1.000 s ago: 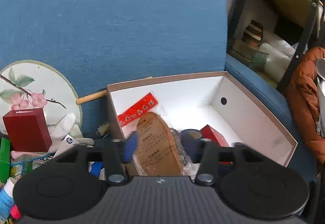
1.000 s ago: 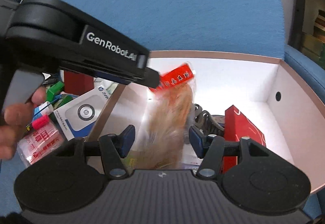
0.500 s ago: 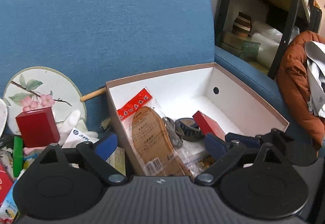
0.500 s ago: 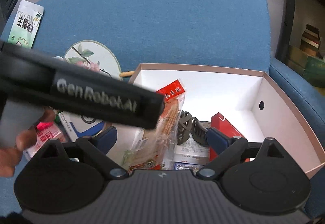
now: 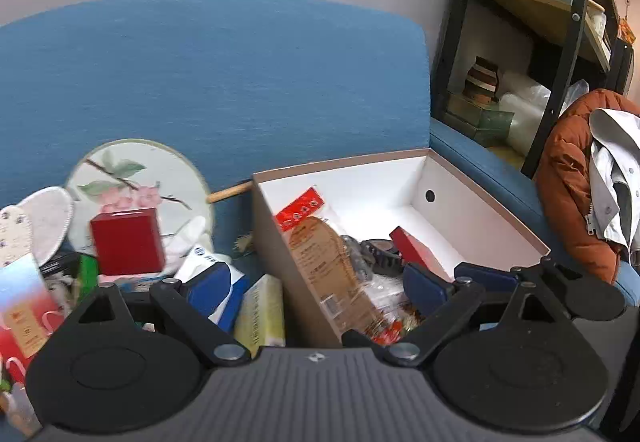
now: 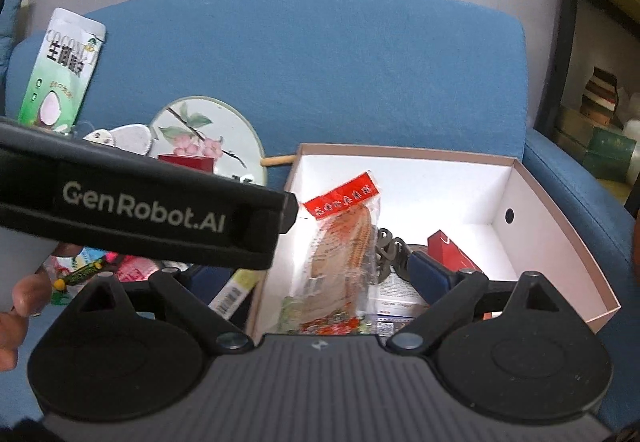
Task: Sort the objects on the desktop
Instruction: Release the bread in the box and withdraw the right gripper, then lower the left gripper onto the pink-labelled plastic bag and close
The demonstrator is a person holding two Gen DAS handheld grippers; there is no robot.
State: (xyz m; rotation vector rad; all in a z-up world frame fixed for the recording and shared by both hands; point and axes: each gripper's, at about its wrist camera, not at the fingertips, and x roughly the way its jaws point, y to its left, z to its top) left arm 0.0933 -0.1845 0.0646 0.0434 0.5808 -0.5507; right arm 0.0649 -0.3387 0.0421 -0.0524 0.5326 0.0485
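Inside the open white cardboard box (image 6: 400,177), the clear-wrapped brown insole packet with red header (image 6: 340,242) now lies released. Both the left tool (image 5: 316,284) and right tool (image 6: 308,278) have just spread wide, empty; this placement looks complete. Its long axis runs front-to-back, header toward the box's far wall.

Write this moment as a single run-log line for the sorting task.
left claw: open, empty | right claw: open, empty | insole pack: lying in box, released | pile beside box: unsorted
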